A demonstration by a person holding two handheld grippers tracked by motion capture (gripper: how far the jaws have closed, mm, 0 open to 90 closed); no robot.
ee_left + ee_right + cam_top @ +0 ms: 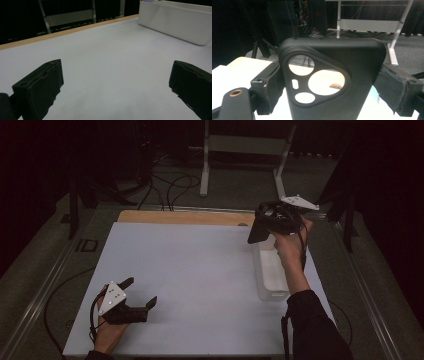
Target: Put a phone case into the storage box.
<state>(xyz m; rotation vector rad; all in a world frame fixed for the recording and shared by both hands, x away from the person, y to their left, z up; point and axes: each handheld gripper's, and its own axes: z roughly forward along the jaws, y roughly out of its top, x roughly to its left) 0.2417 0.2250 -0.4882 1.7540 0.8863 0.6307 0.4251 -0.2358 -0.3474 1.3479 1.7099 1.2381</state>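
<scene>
A black phone case (332,82) with round camera cut-outs stands upright between my right gripper's (329,87) jaws, which press on its two sides. In the high view the right gripper (272,222) holds the phone case (258,231) in the air over the far end of a white bin (267,275) at the table's right. My left gripper (140,292) rests low over the white table top (200,270) at the near left, jaws wide apart with nothing between them. From the left gripper (116,82) view, the white bin (175,22) stands ahead at the upper right.
A wooden strip (185,216) runs along the table's far edge. Beyond it a white metal stand (245,150) and dark cables (170,185) sit on the floor. A metal rail (365,290) flanks the table's right side.
</scene>
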